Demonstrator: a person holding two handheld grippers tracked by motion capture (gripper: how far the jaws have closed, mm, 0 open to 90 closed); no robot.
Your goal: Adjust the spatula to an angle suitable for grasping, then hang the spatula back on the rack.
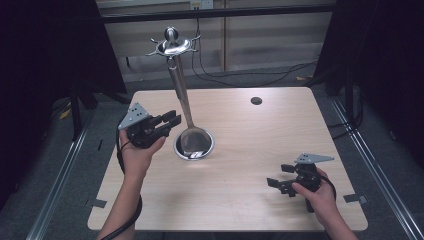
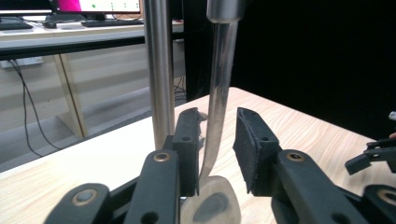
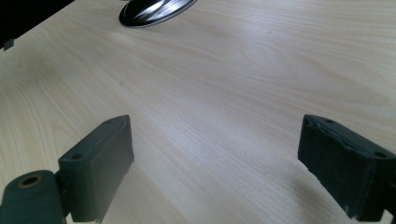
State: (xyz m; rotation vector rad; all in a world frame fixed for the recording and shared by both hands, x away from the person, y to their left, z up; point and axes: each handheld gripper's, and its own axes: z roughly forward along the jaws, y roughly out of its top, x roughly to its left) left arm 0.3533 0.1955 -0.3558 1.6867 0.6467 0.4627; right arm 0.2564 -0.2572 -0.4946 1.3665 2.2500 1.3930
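Polished steel marks the utensil stand [image 1: 172, 50] at the middle of the light wooden table [image 1: 240, 165]: a round mirror-bright base [image 1: 194, 144], an upright pole and a hook ring at the top. A steel ladle [image 1: 186, 107] hangs from that ring, its handle running down beside the pole and its bowl low over the base.

The left gripper [image 1: 170, 121] sits just left of the base, held level in the person's left hand [image 1: 137, 152] and pointing at the ladle's handle. In the left gripper view the ladle [image 2: 215, 116] handle passes down between the two black jaws; the left jaw lies close against it, while the right jaw stands clear with a gap showing, so the claw is partly spread around the handle, not pinching it. The stand's pole [image 2: 159, 70] rises just behind the left jaw.

The right gripper [image 1: 281, 176] rests low over the table's near right part, well apart from the stand, in the person's right hand [image 1: 320, 192]. Its jaws are spread wide over bare wood, and the base [image 3: 154, 10] shows far ahead of them.
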